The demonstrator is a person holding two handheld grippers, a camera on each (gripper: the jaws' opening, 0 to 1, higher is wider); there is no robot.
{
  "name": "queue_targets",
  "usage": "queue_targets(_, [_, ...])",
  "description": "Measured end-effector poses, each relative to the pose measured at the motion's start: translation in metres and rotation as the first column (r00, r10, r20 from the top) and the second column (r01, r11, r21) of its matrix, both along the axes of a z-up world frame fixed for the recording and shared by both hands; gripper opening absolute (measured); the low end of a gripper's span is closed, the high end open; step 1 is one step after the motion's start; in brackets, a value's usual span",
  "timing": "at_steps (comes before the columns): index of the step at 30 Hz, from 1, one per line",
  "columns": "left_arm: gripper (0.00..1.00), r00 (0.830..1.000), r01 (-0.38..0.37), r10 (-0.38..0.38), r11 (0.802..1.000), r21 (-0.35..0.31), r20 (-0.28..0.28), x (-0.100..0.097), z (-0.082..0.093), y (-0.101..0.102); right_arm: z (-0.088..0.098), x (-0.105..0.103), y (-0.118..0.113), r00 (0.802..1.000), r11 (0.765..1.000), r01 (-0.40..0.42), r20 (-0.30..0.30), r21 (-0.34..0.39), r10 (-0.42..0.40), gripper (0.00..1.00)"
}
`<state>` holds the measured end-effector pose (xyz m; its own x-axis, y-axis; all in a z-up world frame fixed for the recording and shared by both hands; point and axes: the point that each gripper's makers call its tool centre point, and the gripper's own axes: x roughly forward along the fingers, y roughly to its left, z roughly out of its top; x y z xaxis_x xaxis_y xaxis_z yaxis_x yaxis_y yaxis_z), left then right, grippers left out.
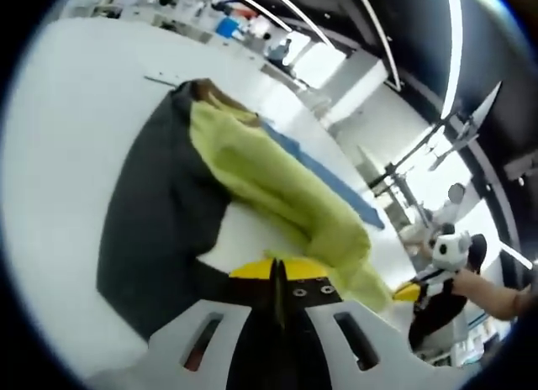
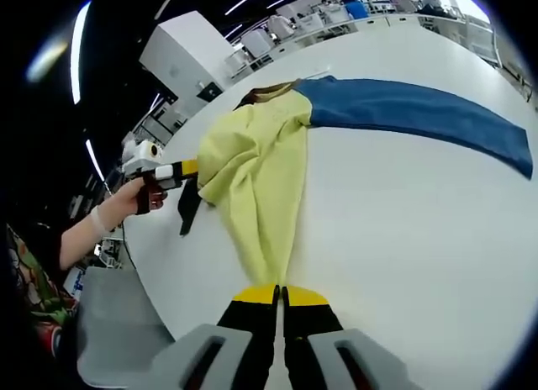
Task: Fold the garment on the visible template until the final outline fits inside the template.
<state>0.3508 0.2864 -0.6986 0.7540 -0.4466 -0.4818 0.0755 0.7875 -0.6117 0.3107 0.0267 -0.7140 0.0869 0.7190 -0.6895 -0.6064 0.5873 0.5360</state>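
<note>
Left gripper point(image 1: 280, 275): yellow-tipped jaws pressed together, clamped on the edge of the garment point(image 1: 252, 167) where dark grey and yellow-green panels meet. From there the garment runs away across the white table point(image 1: 67, 138), dark grey part flat on one side, yellow-green part bunched and lifted in a ridge toward the right gripper point(image 1: 407, 291), a hand point(image 1: 471, 281) behind it. Right gripper point(image 2: 280, 295): jaws likewise closed, pinching the narrow end of the yellow-green cloth point(image 2: 256, 180), which is pulled taut and fans wider toward the collar. In the right gripper view the left gripper point(image 2: 190, 167) holds the other side, a hand point(image 2: 126, 201) on its grip, a dark strip hanging below it. Blue template point(image 2: 420, 113) lies flat on the table point(image 2: 403, 230), one end touching the garment near the collar, the rest stretching clear of it. Workbenches and strip lights beyond
</note>
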Motion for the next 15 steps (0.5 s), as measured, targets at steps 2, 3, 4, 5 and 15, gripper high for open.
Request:
queue_targets(2, [0.0, 1.0, -0.008, 0.008, 1.0, -0.002, 0.016, -0.002, 0.006, 0.001, 0.001, 0.0, 0.0, 1.0, 1.0, 0.001, 0.002, 0.001, -0.001, 0.0])
queue_targets(3, [0.0, 1.0, -0.014, 0.014, 1.0, -0.002, 0.028, -0.004, 0.01, 0.003, 0.003, 0.0, 0.0, 1.0, 1.0, 0.001, 0.003, 0.002, -0.001, 0.0])
queue_targets(4, [0.0, 0.999, -0.02, 0.02, 1.0, 0.003, 0.043, -0.005, 0.013, 0.004, 0.003, 0.0, 0.0, 1.0, 1.0, 0.001, 0.006, 0.002, -0.001, 0.0])
queue_targets(5, [0.0, 0.998, -0.026, 0.026, 1.0, 0.006, 0.051, -0.008, 0.016, 0.005, 0.005, 0.0, 0.0, 1.0, 1.0, 0.0, 0.008, 0.004, 0.0, 0.0])
queue_targets(15, [0.0, 0.99, -0.075, 0.072, 0.997, 0.017, 0.124, -0.036, 0.036, 0.012, 0.02, -0.001, -0.003, 0.999, 1.0, -0.013, 0.032, 0.005, 0.013, 0.0])
